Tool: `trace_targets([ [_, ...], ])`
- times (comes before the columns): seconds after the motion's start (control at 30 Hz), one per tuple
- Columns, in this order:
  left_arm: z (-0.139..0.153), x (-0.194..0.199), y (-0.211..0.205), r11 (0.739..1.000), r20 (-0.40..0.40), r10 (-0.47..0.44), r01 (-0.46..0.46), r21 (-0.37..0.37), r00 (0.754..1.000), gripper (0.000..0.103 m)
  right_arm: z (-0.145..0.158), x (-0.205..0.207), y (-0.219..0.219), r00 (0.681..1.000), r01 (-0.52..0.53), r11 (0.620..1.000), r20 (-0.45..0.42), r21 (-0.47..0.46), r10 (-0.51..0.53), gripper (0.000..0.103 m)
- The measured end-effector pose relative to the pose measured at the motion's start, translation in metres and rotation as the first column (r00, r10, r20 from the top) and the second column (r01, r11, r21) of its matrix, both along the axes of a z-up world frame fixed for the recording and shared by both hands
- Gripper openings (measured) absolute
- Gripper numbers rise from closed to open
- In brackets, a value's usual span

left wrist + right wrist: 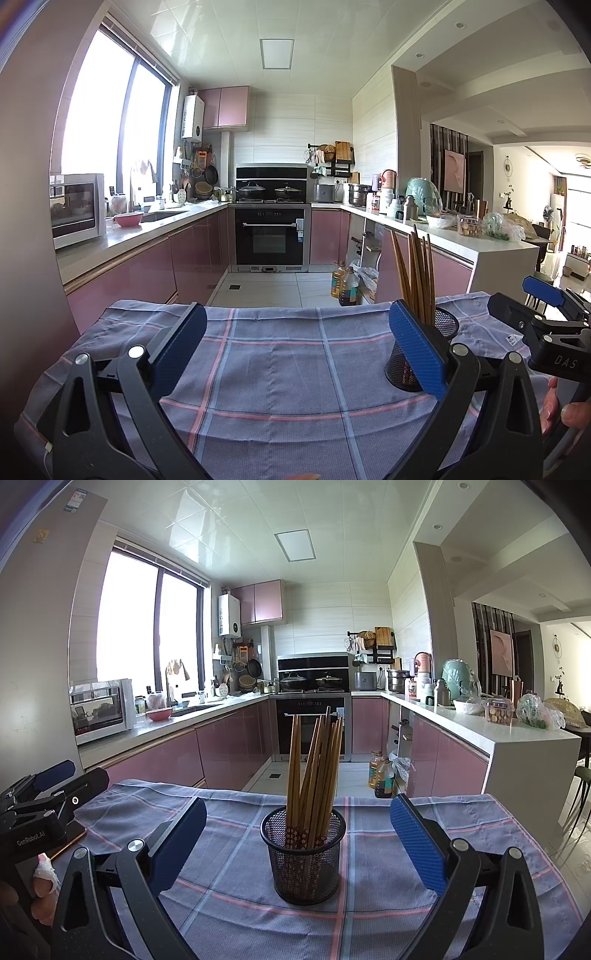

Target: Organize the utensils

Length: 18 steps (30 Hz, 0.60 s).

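Chopsticks (314, 771) are stood upright in mesh holder (303, 860) on cloth-covered counter (229, 904), apparently gathered for tidy storage. Right tongs (298, 843) are spread wide, framing holder w/o contact; left tongs (295, 349) are spread, holding nothing.

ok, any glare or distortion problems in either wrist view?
Left wrist view: the window is blown out white, fisheye bends the counters, and the mesh cup is half hidden behind a finger. Right wrist view: same window glare, dark vignette corners, but the chopsticks are sharp and evenly lit.
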<state>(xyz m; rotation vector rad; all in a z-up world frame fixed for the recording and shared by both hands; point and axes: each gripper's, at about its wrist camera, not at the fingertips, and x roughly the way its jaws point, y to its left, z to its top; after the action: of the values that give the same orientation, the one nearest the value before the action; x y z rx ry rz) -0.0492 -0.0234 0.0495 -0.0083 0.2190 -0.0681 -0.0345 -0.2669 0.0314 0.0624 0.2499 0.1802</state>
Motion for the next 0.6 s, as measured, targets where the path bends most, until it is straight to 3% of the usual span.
trace_targets([
  [0.6,-0.001,0.0001,-0.0003,1.0,-0.002,-0.001,0.001,0.002,1.0,0.097,-0.0004,0.0009,0.0009,1.0,0.002,1.0,0.002,0.003,-0.002,0.096],
])
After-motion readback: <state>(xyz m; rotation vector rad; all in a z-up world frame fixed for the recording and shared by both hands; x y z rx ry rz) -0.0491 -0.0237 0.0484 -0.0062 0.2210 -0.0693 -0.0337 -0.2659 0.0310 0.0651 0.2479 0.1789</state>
